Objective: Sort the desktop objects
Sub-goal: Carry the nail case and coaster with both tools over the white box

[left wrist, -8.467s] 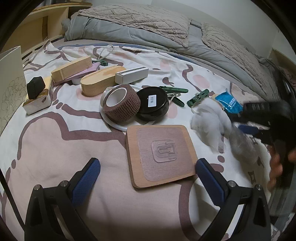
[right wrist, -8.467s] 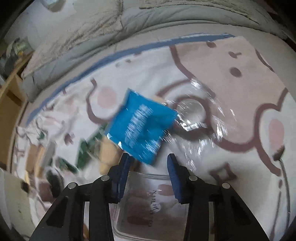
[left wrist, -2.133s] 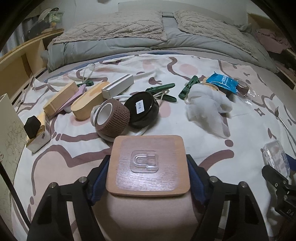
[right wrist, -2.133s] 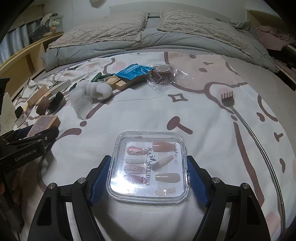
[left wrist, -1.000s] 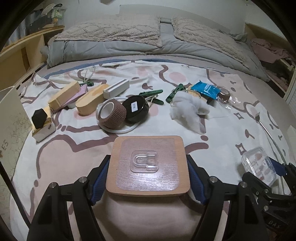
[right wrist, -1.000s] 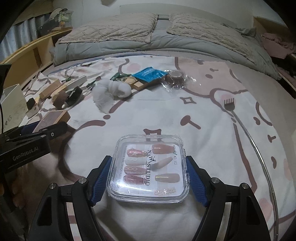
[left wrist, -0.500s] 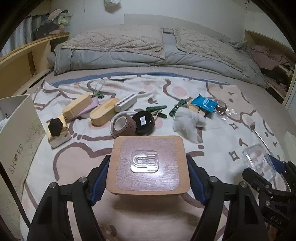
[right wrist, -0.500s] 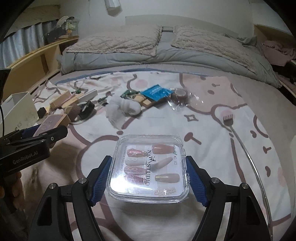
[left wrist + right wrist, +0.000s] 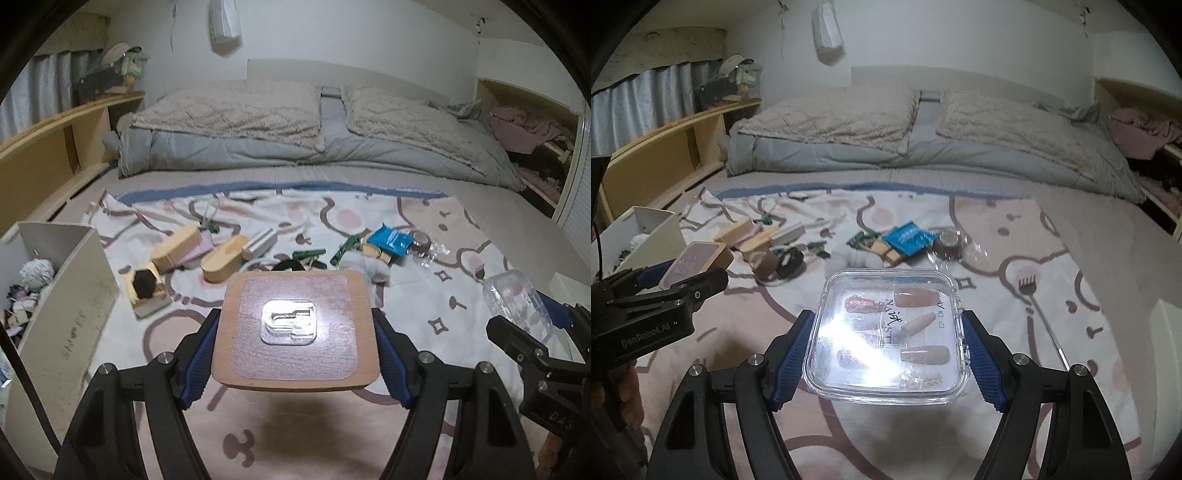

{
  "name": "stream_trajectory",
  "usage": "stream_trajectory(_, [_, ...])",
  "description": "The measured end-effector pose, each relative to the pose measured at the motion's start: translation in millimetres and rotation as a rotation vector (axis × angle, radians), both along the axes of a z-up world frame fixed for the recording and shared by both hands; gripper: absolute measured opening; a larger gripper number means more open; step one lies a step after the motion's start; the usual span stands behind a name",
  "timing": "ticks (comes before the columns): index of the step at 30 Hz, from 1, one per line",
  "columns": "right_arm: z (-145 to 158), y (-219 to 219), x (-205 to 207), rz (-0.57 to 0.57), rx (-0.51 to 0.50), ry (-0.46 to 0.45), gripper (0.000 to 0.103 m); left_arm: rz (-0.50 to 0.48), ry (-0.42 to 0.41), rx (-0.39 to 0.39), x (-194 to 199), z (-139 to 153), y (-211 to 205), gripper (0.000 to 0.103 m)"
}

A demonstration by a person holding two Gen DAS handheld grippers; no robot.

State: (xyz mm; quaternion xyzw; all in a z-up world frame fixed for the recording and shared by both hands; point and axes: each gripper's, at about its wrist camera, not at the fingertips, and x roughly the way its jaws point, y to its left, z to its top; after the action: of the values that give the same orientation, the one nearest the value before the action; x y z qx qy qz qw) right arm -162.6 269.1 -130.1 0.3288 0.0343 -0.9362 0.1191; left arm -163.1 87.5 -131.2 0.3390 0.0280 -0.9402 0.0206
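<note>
Both claws (image 9: 295, 356) (image 9: 886, 356) higher, one item each

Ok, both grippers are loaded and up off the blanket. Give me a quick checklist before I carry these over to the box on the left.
1. Left gripper clamped on wooden board, pads on both side edges: ok.
2. Right gripper clamped on clear nail case: ok.
3. Both loads clear of the blanket, shadows below them: ok.
4. Board held level: ok.
5. Beige box open at the top: ok; free room inside: cannot tell, it already holds items.
6. Nail case lid latched: cannot tell.
</note>
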Motion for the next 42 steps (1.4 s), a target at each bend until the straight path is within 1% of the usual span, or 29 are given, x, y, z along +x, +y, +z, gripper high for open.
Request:
stream_trajectory(8, [31.5,-4.8,16.7,0.034,-0.002,0.068,0.078,0.017,0.050,0.009,18.7,34.0,-5.6,0.076])
stream_trajectory(15, [57.5,-5.1,25.1,0.046,0.004,0.122,0.078,0.018,0.118,0.012,31.7,69.7,-8.7,0.076])
stream_trajectory(19, [75.9,-6.3,26.0,0.054,-0.016,0.137,0.078,0.016,0.145,-0.002,36.7,86.8,-12.3,0.076])
stream_trajectory(23, [98.2,-12.7,28.4,0.059,-0.005,0.173,0.078,0.007,0.161,-0.001,40.5,101.6,-21.5,0.076])
stream_trajectory(26, [115.4,-18.4,30.1,0.069,-0.014,0.189,0.078,0.012,0.176,-0.013,43.7,114.4,-32.7,0.076])
stream_trajectory(32, [140.2,-34.3,33.9,0.106,-0.038,0.213,0.078,0.025,0.198,-0.016,51.7,137.1,-55.9,0.076])
stream_trajectory(42, [161.7,-71.1,33.3,0.165,-0.053,0.226,0.078,0.076,0.178,0.018,57.4,158.7,-113.9,0.076])
